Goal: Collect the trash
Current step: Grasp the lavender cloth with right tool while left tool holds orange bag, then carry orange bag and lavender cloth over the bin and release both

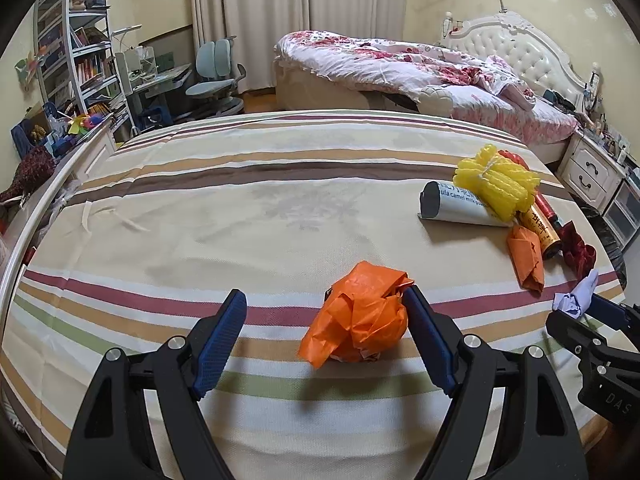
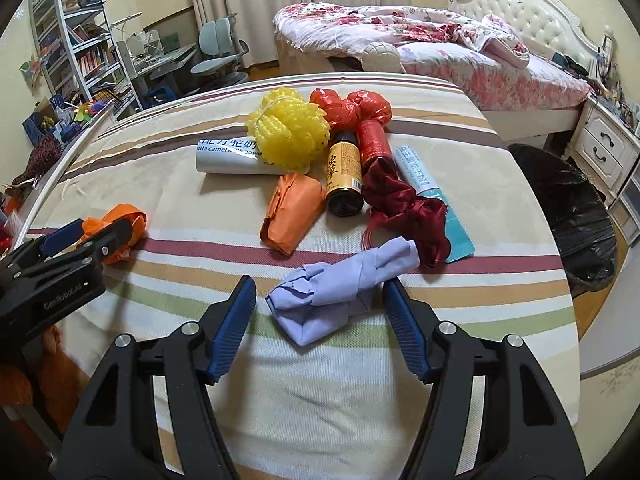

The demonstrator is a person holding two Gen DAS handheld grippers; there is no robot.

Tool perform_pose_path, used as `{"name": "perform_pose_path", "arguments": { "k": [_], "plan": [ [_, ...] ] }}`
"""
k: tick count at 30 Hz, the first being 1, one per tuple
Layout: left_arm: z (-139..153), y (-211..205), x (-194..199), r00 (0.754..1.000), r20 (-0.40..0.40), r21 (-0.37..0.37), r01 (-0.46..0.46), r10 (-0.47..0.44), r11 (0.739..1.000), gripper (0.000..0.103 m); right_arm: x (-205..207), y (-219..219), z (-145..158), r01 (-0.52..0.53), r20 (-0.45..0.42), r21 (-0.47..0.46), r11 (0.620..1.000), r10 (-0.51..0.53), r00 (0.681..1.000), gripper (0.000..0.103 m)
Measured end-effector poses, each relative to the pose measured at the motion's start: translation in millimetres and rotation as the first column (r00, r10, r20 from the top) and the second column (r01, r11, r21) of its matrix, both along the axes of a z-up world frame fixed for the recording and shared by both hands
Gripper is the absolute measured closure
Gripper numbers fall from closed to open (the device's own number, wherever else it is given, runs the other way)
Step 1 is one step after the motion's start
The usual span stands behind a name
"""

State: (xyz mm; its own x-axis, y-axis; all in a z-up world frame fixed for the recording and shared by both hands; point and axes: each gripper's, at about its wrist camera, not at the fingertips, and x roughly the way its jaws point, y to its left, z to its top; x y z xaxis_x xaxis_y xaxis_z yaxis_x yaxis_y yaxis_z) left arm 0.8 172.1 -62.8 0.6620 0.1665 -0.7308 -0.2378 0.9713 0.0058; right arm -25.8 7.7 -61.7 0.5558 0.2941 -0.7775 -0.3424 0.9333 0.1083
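Straddling a crumpled orange wrapper [image 1: 356, 316], the left claw [image 1: 324, 334] stands wide open, its right pad [image 1: 428, 340] just touching the crumple's side and its left pad well off it, so nothing is gripped yet. Opposite it, the right claw [image 2: 320, 328] is likewise spread wide with a twisted lilac paper wad [image 2: 340, 292] lying between its fingers, apparently untouched. Both pieces sit on the near part of the striped surface [image 1: 240, 208]; the rest of the litter lies in a heap farther back: a yellow foam net [image 2: 288, 132], a white rolled pouch [image 2: 228, 160], a folded orange packet [image 2: 292, 212], a brown bottle [image 2: 344, 176], a red cylinder [image 2: 372, 140], a red plastic bag [image 2: 348, 108], a dark red ribbon tangle [image 2: 404, 208] and a teal sachet [image 2: 432, 200]. A bin lined with a black bag [image 2: 572, 216] stands off the surface's right edge, the likely destination. By the look of them, the wrapper and the wad are near weightless, thin and soft, so they should collapse as the fingers close; a grip across the thickest bunched middle seems safer than on a loose flap, which could tear or slide out. The orange film looks slick, so a firm, full close is probably needed. The wad's knotted waist offers a natural hold. The bottle looks rigid, heavier and prone to roll, best taken across its body.
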Motion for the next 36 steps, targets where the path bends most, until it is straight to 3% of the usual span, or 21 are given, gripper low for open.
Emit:
{"name": "perform_pose_path", "arguments": {
  "k": [3,12,14,16,25,36],
  "plan": [
    [0,1,2,1.000,-0.005,-0.014,0.003,-0.003,1.000,0.025,-2,4,-1,-0.003,0.013,-0.023,1.000,0.003,1.000,0.047],
    [-4,7,6,0.999,-0.035,-0.071,0.031,-0.034,0.997,0.026,-7,-3,-1,-0.007,0.019,-0.005,1.000,0.007,1.000,0.047],
    [-4,6,5,0.998,-0.031,-0.078,0.045,-0.047,0.996,0.037,-9,-5,1,-0.007,0.025,-0.003,1.000,0.007,1.000,0.047],
    [-5,6,5,0.997,-0.032,-0.097,0.067,-0.071,0.993,0.057,-12,-5,2,-0.010,0.031,-0.004,1.000,0.010,0.999,0.047],
    [4,-1,-8,0.996,0.033,-0.084,0.083,-0.081,0.993,0.058,-20,-11,8,-0.017,0.063,-0.012,1.000,0.018,0.998,0.047],
    [34,-33,-7,0.980,0.155,-0.084,0.138,-0.124,0.987,0.058,-18,-44,41,0.037,0.160,0.013,0.999,-0.039,0.986,0.047]
  ]
}}
